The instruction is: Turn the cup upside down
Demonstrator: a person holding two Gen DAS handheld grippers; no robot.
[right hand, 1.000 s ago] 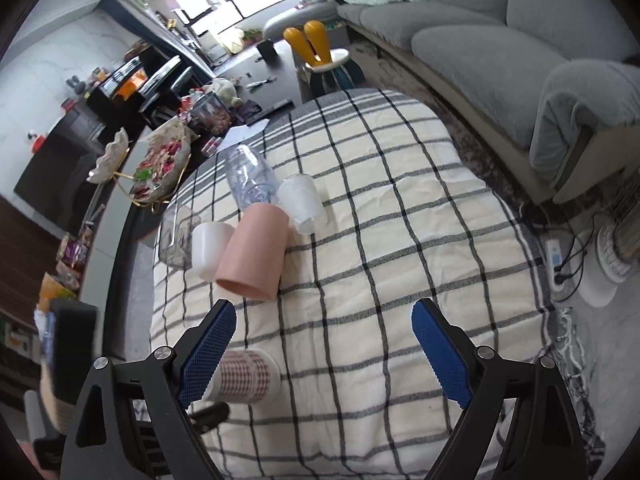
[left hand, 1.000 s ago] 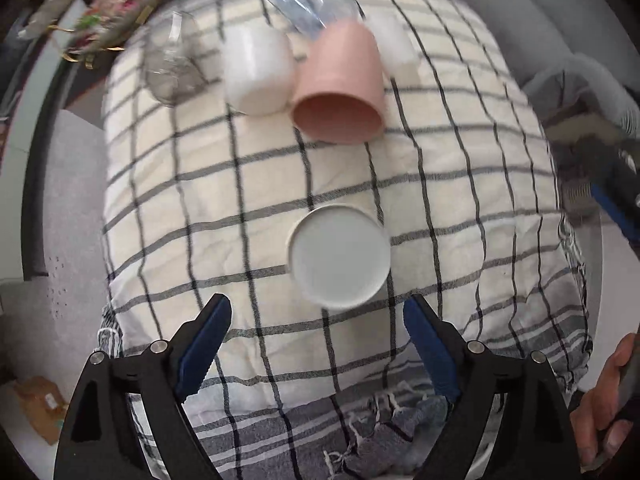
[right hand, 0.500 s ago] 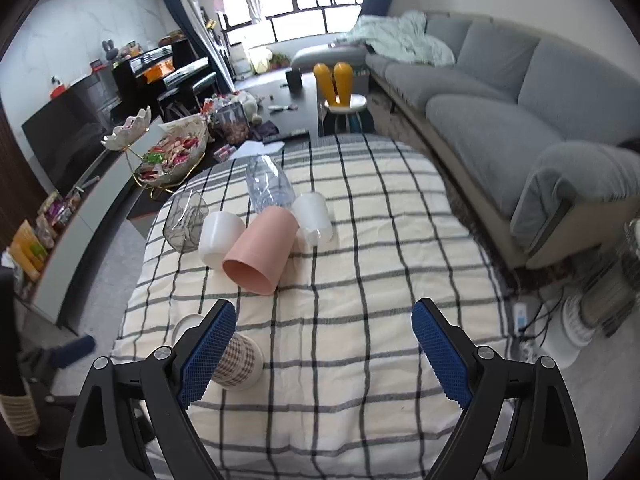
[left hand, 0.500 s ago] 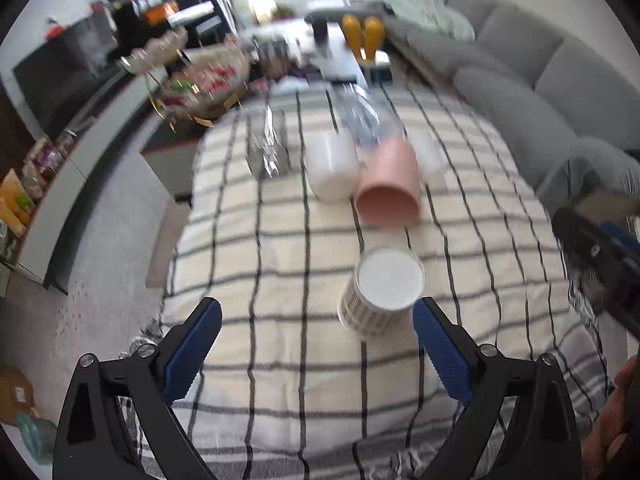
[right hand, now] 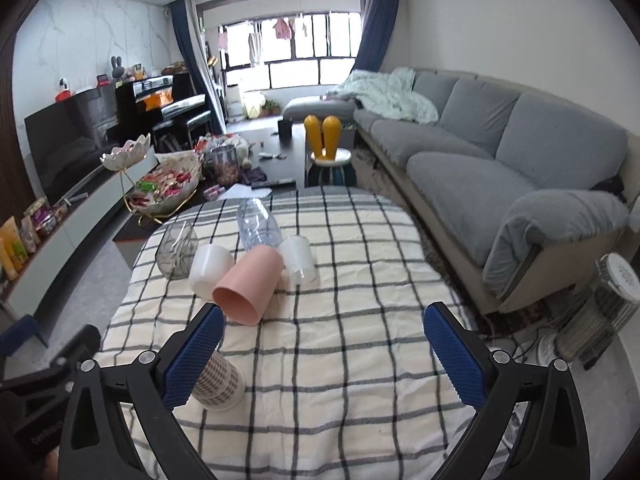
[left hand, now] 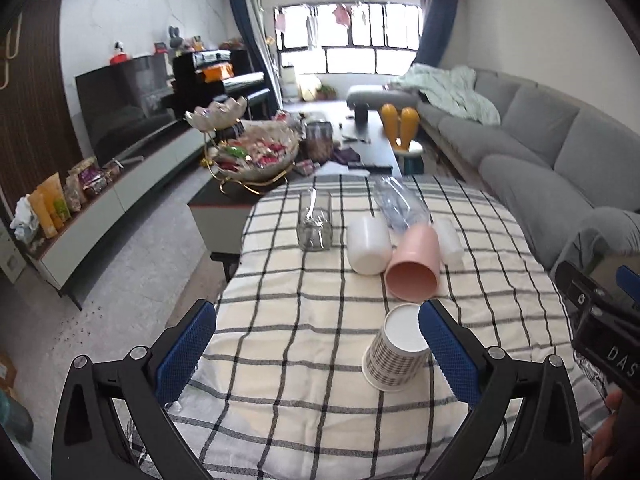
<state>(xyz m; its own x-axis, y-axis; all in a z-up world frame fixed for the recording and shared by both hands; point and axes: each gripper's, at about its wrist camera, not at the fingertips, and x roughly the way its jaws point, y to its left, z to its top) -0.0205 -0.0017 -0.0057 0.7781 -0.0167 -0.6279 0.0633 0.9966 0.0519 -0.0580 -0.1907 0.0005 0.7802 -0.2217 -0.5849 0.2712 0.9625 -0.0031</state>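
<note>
A checked paper cup (left hand: 394,350) stands upside down on the plaid cloth, white base up. In the left wrist view it sits just behind my left gripper's right finger. It also shows in the right wrist view (right hand: 218,380), partly hidden by the left finger. My left gripper (left hand: 316,352) is open and empty, above the near left part of the table. My right gripper (right hand: 320,354) is open and empty, above the near middle of the table.
A pink cup (left hand: 414,268) lies on its side beside a white cup (left hand: 368,244), a small clear cup (left hand: 448,238), a clear bottle (left hand: 400,204) and a glass (left hand: 315,222). The plaid table (right hand: 360,320) drops off at left; a grey sofa (right hand: 500,160) is at right.
Both grippers have pulled back and tilted up from the table. The left gripper, earlier straight above the cup's base, now sees it from the side.
</note>
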